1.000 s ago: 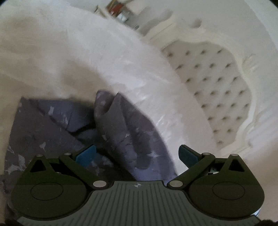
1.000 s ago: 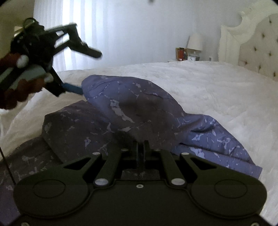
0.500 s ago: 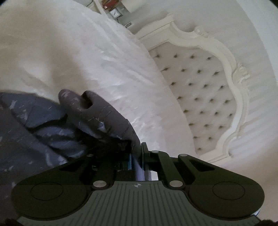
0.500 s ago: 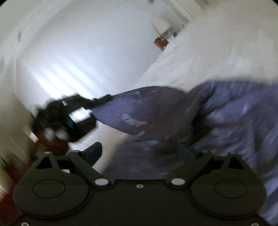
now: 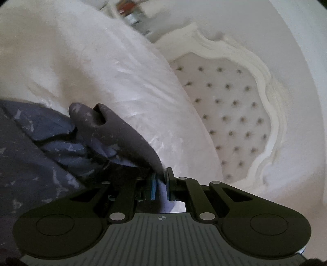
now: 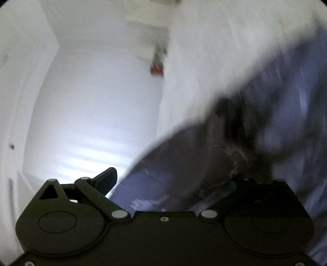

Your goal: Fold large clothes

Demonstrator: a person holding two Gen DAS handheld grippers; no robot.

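Left gripper (image 5: 160,185) clamped on purple patterned garment (image 5: 114,133) over white bedspread (image 5: 102,61); right gripper (image 6: 171,182) jaws wide apart — garment (image 6: 184,163) lying loose between, view blurred.

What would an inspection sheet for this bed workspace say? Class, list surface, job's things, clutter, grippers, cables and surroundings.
Surface: white bedspread, rumpled.
Job's things: blue-grey patterned garment, bunched on the bed, one fold lifted.
Clutter: small items on a far stand, blurred.
Grippers: left gripper shut on a garment fold; right gripper open, fabric lying between its fingers, view blurred.
Cables: nothing seen.
Surroundings: tufted white headboard; bright curtained window.
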